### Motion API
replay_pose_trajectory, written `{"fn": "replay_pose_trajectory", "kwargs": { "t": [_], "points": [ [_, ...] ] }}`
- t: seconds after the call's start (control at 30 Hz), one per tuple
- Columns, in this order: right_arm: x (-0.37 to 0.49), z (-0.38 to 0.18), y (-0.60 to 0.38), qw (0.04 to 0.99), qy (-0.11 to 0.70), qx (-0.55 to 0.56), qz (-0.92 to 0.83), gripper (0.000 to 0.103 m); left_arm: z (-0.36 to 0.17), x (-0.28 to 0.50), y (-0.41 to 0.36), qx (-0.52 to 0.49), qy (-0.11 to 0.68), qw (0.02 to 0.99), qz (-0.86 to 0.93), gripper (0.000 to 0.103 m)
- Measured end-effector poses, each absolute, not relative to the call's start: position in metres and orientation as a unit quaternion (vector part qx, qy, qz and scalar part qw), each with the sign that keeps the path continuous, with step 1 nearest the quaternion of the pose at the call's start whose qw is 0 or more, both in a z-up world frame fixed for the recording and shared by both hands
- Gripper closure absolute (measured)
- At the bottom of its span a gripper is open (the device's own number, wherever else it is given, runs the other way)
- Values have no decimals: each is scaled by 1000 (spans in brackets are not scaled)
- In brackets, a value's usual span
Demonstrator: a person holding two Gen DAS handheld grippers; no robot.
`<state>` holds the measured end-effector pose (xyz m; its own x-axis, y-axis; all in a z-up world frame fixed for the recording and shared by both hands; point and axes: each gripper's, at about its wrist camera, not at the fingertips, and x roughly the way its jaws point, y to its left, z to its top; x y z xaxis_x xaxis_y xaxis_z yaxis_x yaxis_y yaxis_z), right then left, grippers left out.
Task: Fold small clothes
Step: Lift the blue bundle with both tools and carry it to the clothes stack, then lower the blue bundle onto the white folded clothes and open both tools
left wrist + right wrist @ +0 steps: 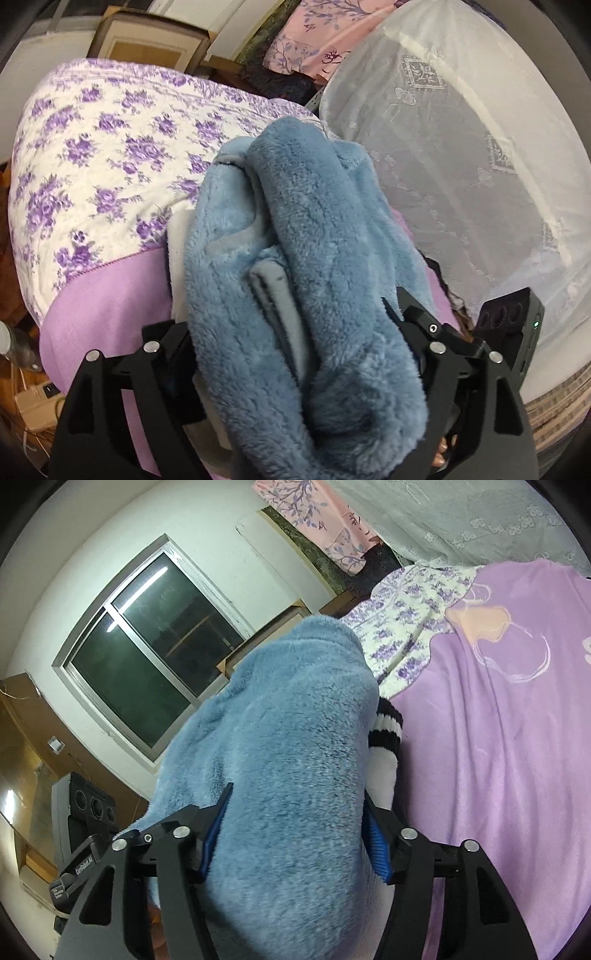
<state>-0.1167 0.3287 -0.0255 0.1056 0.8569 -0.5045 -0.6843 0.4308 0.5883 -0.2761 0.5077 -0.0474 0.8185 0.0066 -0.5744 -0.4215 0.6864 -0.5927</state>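
Fluffy blue garment (295, 280) fills the gap between the left gripper (295, 354) arms; its pads are hidden, so I cannot tell whether it grips. Between the right gripper (291, 834) blue pads (376, 843) sits the same fleece, touching both. Beneath lie a striped sock (384, 731), lilac bedsheet (498, 738) and floral quilt (103, 155).
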Motion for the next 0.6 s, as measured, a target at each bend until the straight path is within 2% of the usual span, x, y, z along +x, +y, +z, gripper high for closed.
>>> {"fn": "replay_pose_trajectory", "kwargs": {
  "t": [0.23, 0.3, 0.4, 0.6],
  "points": [
    [-114, -30, 331, 740, 408, 90, 527, 34, -53, -279, 501, -363, 271, 880, 146, 16],
    [-111, -28, 330, 741, 410, 85, 525, 27, -48, -277, 499, -359, 279, 877, 155, 15],
    [-108, -21, 322, 740, 409, 92, 527, 25, -38, -277, 490, -347, 286, 876, 175, 12],
    [-135, 9, 296, 790, 321, 31, 522, 25, -7, -289, 454, -236, 274, 884, 295, 10]
  ]
}}
